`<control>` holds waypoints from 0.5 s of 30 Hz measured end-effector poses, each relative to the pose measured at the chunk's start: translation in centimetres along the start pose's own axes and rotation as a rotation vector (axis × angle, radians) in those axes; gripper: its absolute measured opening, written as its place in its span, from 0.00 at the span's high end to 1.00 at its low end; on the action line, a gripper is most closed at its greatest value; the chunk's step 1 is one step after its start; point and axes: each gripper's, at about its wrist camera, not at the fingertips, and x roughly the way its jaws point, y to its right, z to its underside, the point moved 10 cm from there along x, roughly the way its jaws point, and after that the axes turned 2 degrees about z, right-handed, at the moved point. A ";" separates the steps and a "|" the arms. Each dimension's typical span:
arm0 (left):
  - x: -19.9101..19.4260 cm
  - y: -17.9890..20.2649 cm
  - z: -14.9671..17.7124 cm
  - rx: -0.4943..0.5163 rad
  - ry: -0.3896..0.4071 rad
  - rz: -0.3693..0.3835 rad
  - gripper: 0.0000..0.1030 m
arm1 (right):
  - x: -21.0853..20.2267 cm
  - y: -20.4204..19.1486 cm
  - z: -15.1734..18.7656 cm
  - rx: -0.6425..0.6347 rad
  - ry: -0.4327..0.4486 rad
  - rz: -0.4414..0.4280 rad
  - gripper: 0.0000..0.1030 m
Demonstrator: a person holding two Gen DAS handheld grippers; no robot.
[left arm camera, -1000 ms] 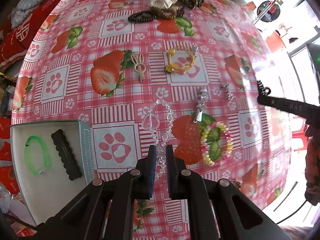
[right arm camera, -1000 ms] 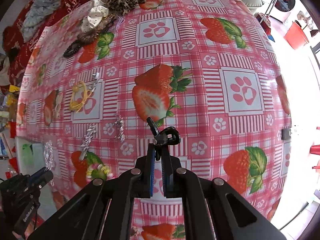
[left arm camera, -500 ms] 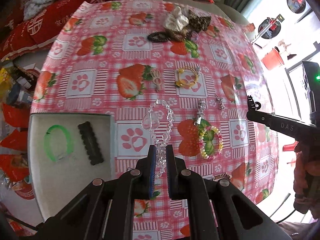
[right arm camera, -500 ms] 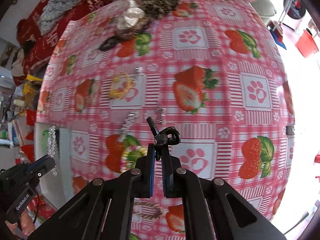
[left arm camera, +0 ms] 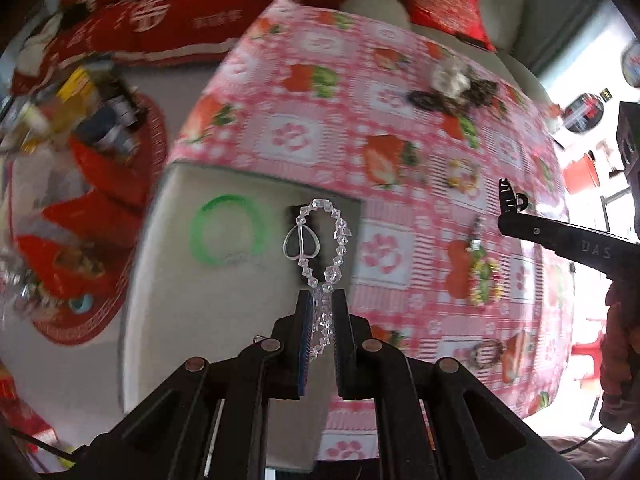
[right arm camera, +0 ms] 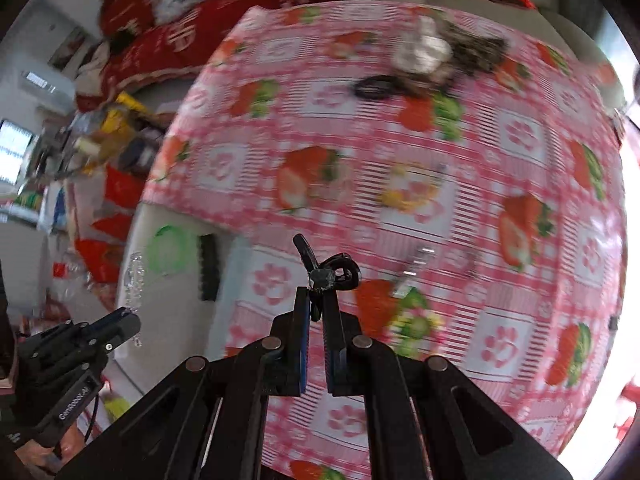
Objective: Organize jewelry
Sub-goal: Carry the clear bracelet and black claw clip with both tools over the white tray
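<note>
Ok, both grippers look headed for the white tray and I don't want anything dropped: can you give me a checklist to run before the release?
1. Left gripper shut on the clear bead bracelet: ok.
2. Right gripper shut on the black hair claw: ok.
3. Bracelet over the white tray: ok; in the left wrist view it hangs over the tray's right part.
4. Hair claw over the tray: not ok; in the right wrist view it sits over the tablecloth.
5. Free space in the tray: ok; only the green bangle and black hair clip show inside.
6. Height above the tray floor: cannot tell.
</note>
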 end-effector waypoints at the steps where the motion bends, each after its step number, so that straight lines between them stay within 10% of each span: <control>1: 0.0 -1.0 0.3 -0.018 0.000 -0.008 0.85 | 0.4 -1.5 -0.1 -0.028 -0.007 -0.010 0.94; 15: 3.7 -9.9 3.6 -0.170 -0.018 -0.101 0.85 | 7.4 -15.8 -0.7 -0.261 -0.121 -0.107 0.94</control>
